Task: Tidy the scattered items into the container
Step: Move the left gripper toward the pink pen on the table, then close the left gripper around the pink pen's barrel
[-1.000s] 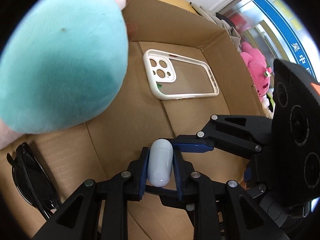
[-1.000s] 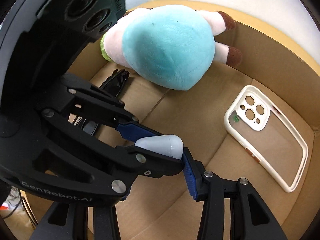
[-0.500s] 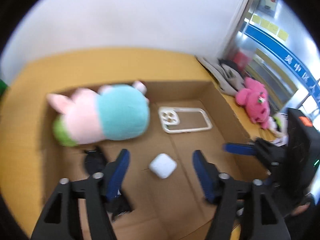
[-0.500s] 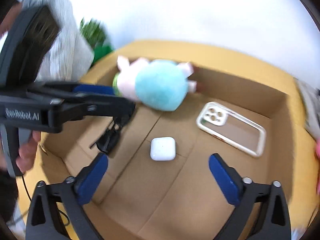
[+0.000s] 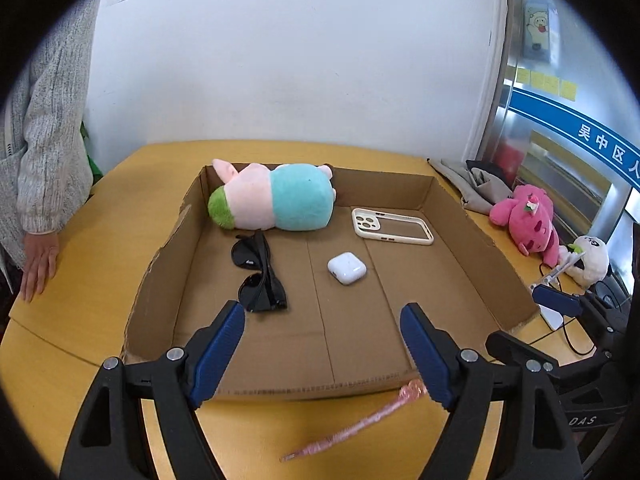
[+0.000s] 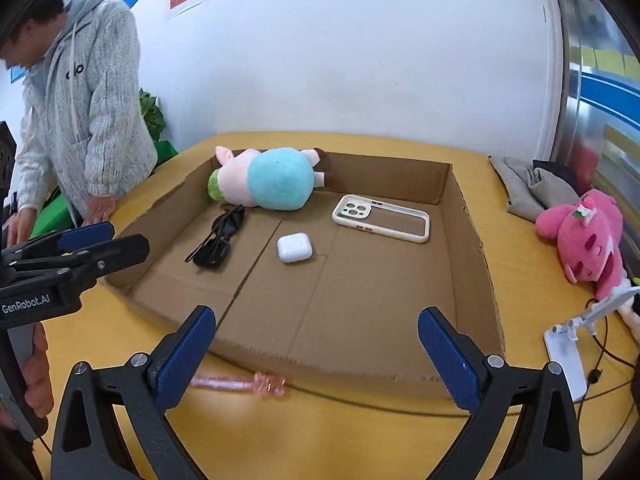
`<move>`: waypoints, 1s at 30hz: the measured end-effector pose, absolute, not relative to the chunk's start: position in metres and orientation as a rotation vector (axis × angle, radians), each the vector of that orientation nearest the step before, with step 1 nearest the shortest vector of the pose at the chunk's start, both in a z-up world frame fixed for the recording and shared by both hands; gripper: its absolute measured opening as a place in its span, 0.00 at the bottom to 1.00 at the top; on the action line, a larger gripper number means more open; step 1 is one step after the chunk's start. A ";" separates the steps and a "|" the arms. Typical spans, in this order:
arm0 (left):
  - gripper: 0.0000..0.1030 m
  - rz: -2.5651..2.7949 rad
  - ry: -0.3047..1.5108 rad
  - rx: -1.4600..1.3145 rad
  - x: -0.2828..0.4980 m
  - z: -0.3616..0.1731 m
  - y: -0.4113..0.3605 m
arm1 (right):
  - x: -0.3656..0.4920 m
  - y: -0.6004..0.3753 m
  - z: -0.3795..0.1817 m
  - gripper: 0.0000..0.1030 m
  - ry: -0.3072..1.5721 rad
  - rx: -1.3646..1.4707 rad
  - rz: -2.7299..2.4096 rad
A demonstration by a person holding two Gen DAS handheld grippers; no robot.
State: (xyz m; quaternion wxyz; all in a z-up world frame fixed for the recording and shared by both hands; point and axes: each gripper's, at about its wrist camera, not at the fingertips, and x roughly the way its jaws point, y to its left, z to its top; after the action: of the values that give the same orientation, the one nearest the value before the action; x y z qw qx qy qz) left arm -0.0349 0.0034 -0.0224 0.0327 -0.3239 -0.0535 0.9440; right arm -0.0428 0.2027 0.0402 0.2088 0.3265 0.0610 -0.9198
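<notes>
earbud case, plush, sunglasses and phone case lie in box; pink pen outside near edge remains; both my grippers just opened, empty.

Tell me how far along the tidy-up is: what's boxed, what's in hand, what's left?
Boxed: plush toy, phone case, sunglasses and white earbud case lie in the cardboard box. In hand: nothing; left gripper and right gripper, jaws just opened, are empty. Left: the pink pen on the table in front of the box.
</notes>
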 end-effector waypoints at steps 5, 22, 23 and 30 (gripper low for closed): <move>0.78 2.800 -0.081 -1.021 -0.016 -0.038 0.016 | -0.029 0.200 0.033 1.00 0.165 0.967 -2.547; 0.71 2.527 0.134 -1.414 -0.027 -0.135 0.038 | -0.003 0.222 0.011 1.00 0.106 1.049 -2.549; 0.66 2.506 0.138 -1.431 -0.028 -0.139 0.039 | -0.002 0.223 0.010 1.00 0.098 1.055 -2.545; 0.29 2.457 0.189 -1.452 -0.024 -0.143 0.046 | 0.000 0.229 0.001 1.00 0.041 1.094 -2.509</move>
State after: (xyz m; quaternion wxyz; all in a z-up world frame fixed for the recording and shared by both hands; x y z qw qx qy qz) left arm -0.0244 0.0459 -0.1427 0.1402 -0.5026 0.0653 0.8506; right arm -0.0001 0.2288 0.0012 0.2006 0.3915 0.0145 -0.8979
